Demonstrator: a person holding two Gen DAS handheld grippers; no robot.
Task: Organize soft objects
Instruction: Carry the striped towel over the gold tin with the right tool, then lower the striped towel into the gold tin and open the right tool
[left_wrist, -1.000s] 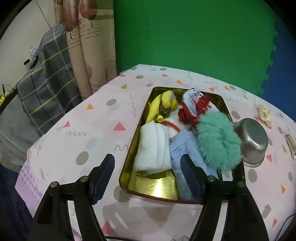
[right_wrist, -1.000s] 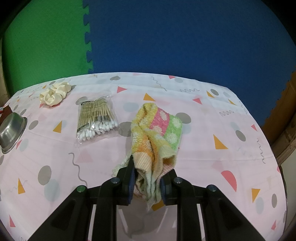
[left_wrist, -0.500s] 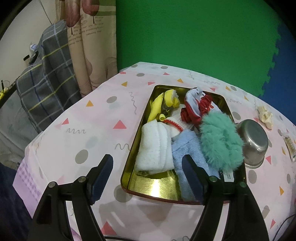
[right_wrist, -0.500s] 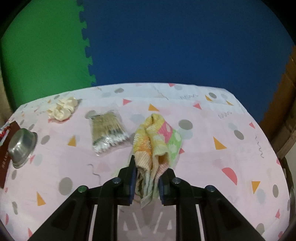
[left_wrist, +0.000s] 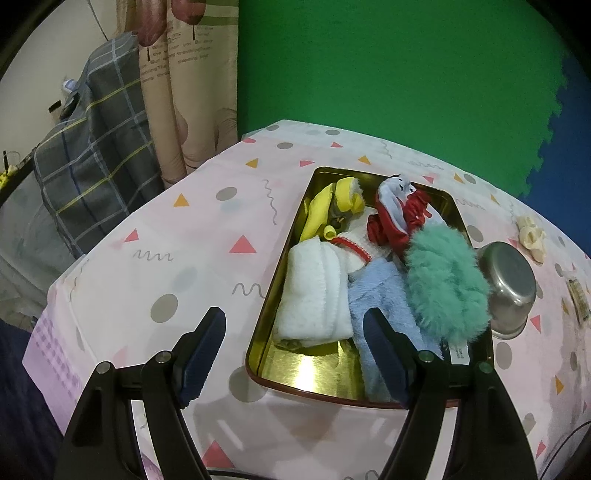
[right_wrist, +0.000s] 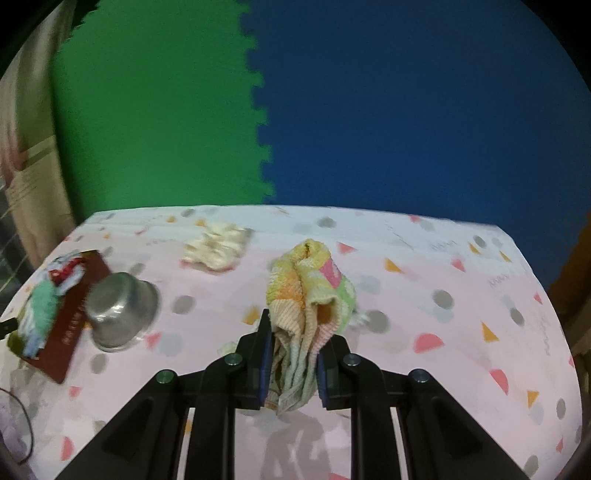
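Note:
A gold tin tray (left_wrist: 295, 373) on the pink tablecloth holds a white towel (left_wrist: 314, 291), a blue cloth (left_wrist: 376, 295), a teal fluffy puff (left_wrist: 443, 280), a red-and-white cloth (left_wrist: 399, 214) and a yellow cloth (left_wrist: 332, 206). My left gripper (left_wrist: 295, 354) is open and empty, hovering over the tray's near left corner. My right gripper (right_wrist: 293, 360) is shut on a yellow, pink and green towel (right_wrist: 310, 291), held above the table. The tray (right_wrist: 74, 306) shows at the far left of the right wrist view.
A steel bowl (left_wrist: 509, 284) lies on its side against the tray's right edge; it also shows in the right wrist view (right_wrist: 118, 310). A cream scrunchie (right_wrist: 216, 245) lies near the back of the table. A plaid cloth (left_wrist: 92, 147) hangs left of the table.
My right gripper has lifted the towel off the table and swung left, bringing the bowl and tray into view. The left gripper has barely moved.

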